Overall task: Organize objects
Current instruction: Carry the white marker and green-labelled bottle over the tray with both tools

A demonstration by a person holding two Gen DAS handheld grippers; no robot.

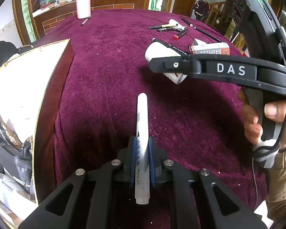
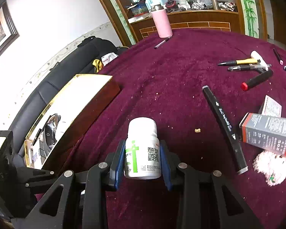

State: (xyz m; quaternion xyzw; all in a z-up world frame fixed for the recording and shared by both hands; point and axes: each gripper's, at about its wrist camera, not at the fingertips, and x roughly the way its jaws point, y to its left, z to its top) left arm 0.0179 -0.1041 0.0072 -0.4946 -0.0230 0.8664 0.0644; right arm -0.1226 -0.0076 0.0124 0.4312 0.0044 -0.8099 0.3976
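Note:
My left gripper is shut on a white marker pen, which points away from me over the maroon tablecloth. My right gripper is shut on a white pill bottle with a green cross label, held above the cloth. The left wrist view shows that gripper side-on at the right, with the bottle between its fingers and a hand on its handle. An open gold-rimmed box stands at the left.
Loose pens, a red-capped marker, a long black marker, a grey and red carton and a white fluffy lump lie to the right. A pink flask and a pen sit at the far edge. Packets lie in the box.

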